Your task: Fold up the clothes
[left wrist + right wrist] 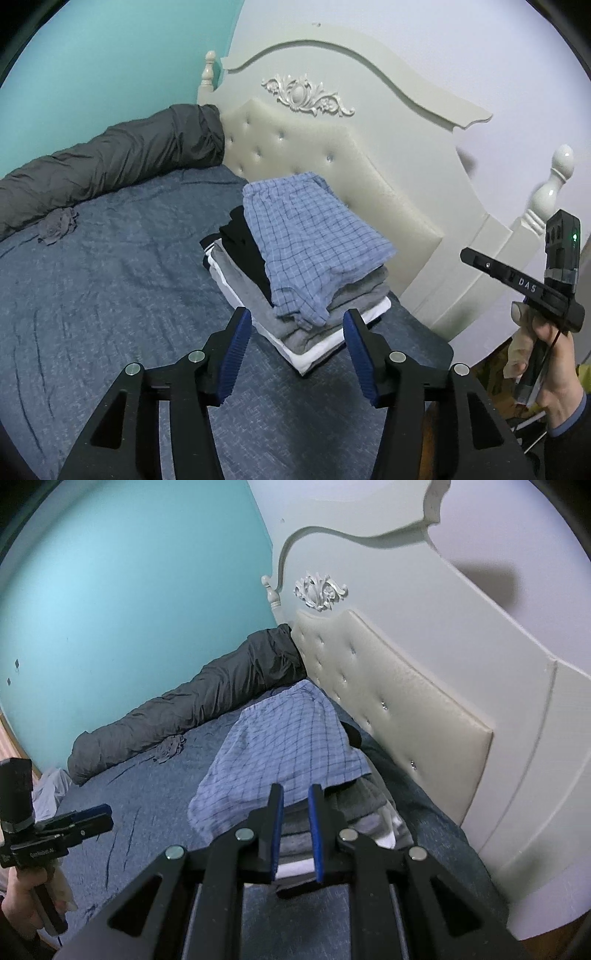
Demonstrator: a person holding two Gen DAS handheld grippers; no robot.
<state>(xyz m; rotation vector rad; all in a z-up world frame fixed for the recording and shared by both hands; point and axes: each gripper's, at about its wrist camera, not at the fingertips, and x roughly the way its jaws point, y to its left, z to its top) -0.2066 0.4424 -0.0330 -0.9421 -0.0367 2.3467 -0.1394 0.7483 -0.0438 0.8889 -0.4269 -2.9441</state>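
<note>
The left gripper (297, 325) is seen with its blue-padded jaws spread wide and nothing between them, held just short of a stack of folded clothes (295, 266). The right gripper (295, 803) is shown with its jaws nearly closed and nothing gripped. The stack, topped by blue checked shorts (280, 753), is set on the blue bedspread (110, 295) beside the tufted headboard (332, 166).
</note>
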